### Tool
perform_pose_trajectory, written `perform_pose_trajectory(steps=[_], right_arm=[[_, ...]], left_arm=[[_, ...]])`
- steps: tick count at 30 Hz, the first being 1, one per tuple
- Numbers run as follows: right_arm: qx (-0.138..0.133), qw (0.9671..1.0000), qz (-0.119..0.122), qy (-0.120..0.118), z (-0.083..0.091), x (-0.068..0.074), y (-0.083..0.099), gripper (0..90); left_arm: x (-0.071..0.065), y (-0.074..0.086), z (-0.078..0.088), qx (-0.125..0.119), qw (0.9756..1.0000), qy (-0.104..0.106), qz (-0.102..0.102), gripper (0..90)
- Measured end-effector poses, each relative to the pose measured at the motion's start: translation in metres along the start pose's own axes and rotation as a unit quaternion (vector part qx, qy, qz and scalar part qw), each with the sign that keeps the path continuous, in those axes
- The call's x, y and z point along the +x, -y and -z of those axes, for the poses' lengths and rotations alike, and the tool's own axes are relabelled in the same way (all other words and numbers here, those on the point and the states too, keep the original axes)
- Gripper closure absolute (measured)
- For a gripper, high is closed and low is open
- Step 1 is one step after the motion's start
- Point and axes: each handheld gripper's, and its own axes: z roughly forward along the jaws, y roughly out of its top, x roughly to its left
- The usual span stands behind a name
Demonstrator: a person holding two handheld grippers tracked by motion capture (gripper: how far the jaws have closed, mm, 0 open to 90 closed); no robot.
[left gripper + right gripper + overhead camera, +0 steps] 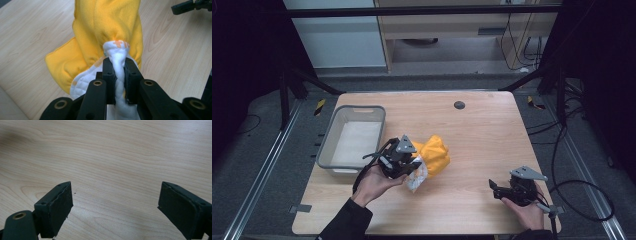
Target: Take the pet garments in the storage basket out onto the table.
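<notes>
A yellow cloth with a white quilted lining [435, 155] lies bunched near the middle of the wooden table [482, 135]. My left gripper [412, 167] is shut on a white fold of it, seen pinched between the two black jaws in the left gripper view, where the yellow cloth [110, 27] hangs beyond my left gripper [119, 72]. My right gripper [496, 189] rests at the table's front right, apart from the cloth. In the right gripper view my right gripper [115, 203] stands open over bare wood with nothing between its fingers.
A grey plastic bin [343, 120] stands on the table's left side, close behind my left hand. A small dark round cap [459, 105] sits in the tabletop at the back. Cables trail on the floor to the right.
</notes>
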Motion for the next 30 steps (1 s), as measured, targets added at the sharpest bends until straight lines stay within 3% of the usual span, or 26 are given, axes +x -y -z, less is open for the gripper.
perform_pose_trajectory(steps=[30], right_arm=[[0.001,1.0000,0.002,0.000,0.000,0.000,0.000,12.0]], left_arm=[[-0.016,0.010,-0.050,0.030,0.9989,0.030,-0.020,80.9]])
